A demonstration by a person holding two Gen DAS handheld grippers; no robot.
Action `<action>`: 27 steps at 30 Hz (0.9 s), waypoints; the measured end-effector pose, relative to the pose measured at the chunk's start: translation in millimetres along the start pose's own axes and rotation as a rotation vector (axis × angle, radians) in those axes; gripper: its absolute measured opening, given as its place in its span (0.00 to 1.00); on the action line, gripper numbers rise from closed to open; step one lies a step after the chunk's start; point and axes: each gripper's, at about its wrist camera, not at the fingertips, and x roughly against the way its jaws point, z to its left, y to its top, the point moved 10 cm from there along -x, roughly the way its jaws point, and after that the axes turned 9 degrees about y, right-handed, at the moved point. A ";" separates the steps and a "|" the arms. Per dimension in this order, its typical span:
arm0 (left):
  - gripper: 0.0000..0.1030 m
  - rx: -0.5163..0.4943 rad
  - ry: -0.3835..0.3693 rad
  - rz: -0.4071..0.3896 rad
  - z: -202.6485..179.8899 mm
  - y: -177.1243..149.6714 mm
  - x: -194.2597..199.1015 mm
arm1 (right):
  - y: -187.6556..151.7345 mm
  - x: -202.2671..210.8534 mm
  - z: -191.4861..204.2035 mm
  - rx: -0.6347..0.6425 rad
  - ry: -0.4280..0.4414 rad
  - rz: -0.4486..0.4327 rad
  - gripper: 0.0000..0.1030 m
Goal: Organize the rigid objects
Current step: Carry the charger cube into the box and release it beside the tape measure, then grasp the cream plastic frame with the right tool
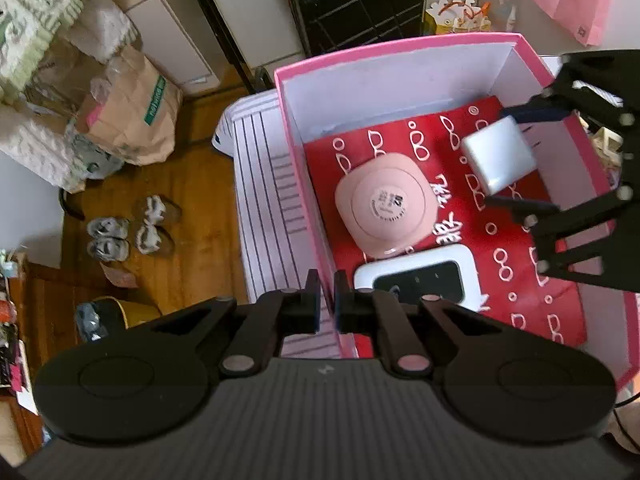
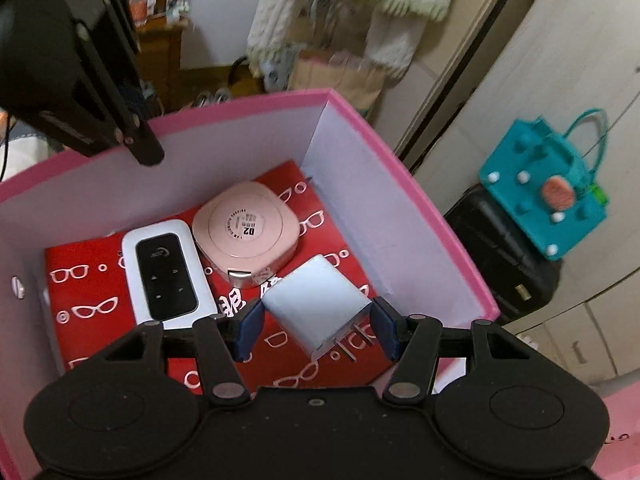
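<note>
A pink box with white inner walls holds a red paper printed with glasses. On the paper lie a pink rounded-square device and a white pocket router with a black face. My left gripper is shut on the box's side wall at its rim. My right gripper is over the box, its blue pads shut on a white plug charger that hangs just above the paper.
The box rests on a striped sheet. On the wooden floor to the left are slippers and a brown paper bag. Behind the box stands a black suitcase with a teal bag on it.
</note>
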 end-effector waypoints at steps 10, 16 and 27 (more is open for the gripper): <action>0.06 -0.013 0.026 -0.013 -1.8 2.3 -0.5 | 6.2 -10.9 -1.8 -0.020 0.039 -0.035 0.63; 0.06 -0.014 0.017 -0.011 -2.0 0.8 -1.1 | -5.9 50.6 -10.7 -0.135 0.015 -0.204 0.64; 0.06 -0.017 0.000 -0.005 -2.3 -2.8 -6.6 | -81.0 129.2 -37.4 -0.370 -0.107 -0.261 0.69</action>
